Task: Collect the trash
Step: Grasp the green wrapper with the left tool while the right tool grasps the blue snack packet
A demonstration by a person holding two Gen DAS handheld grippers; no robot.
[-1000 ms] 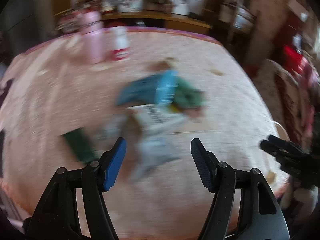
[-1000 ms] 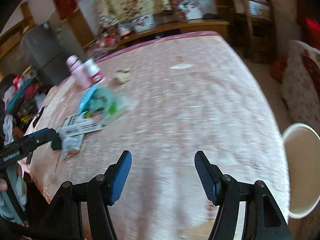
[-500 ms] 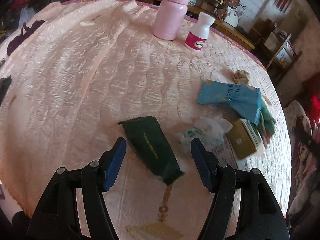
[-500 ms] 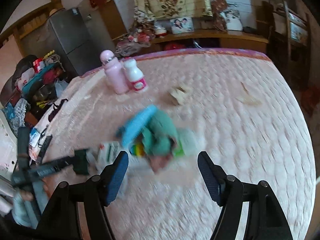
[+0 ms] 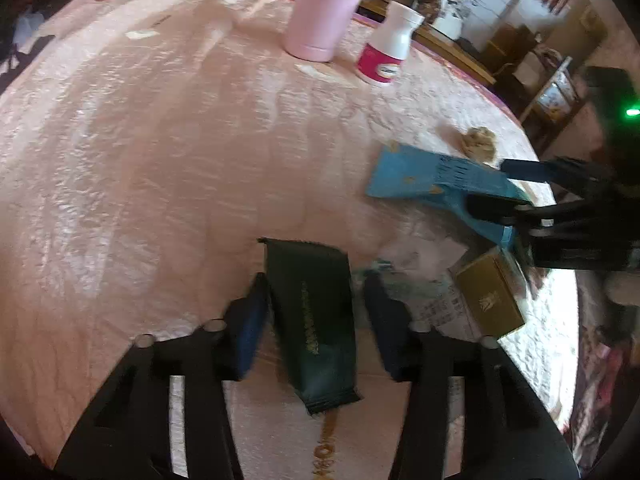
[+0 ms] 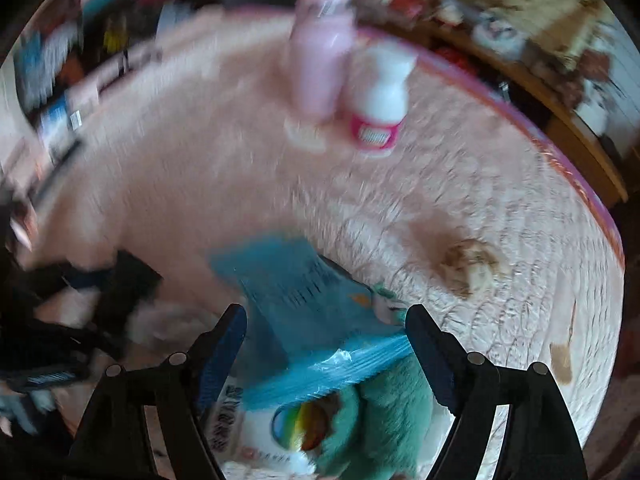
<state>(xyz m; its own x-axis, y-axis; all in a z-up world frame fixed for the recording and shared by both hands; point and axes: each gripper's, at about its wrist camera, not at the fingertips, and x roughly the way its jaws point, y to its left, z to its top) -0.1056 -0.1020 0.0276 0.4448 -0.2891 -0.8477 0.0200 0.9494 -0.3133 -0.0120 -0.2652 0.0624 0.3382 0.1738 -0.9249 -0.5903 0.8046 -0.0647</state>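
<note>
A dark green wrapper [image 5: 312, 320] lies on the pink quilted table [image 5: 160, 160]. My left gripper [image 5: 316, 312] is open with its jaws on either side of the wrapper, not closed on it. A blue wrapper [image 6: 304, 308] lies on a pile of trash with a green packet [image 6: 376, 420] and a white packet [image 6: 256, 428]. My right gripper [image 6: 324, 344] is open and straddles the blue wrapper; it also shows in the left wrist view [image 5: 520, 188] over the blue wrapper [image 5: 420, 180]. A gold box [image 5: 490, 300] and a crumpled brown scrap [image 5: 478, 142] lie nearby.
A pink bottle [image 5: 324, 8] and a white bottle with a pink label [image 5: 386, 50] stand at the far side of the table. A crumpled scrap [image 6: 472, 266] and small brown bits [image 6: 560, 356] lie right of the pile. Cluttered furniture surrounds the table.
Both grippers have moved down and forward. The left one now brackets the dark green wrapper; the right one has come down over the blue wrapper. Both stay open.
</note>
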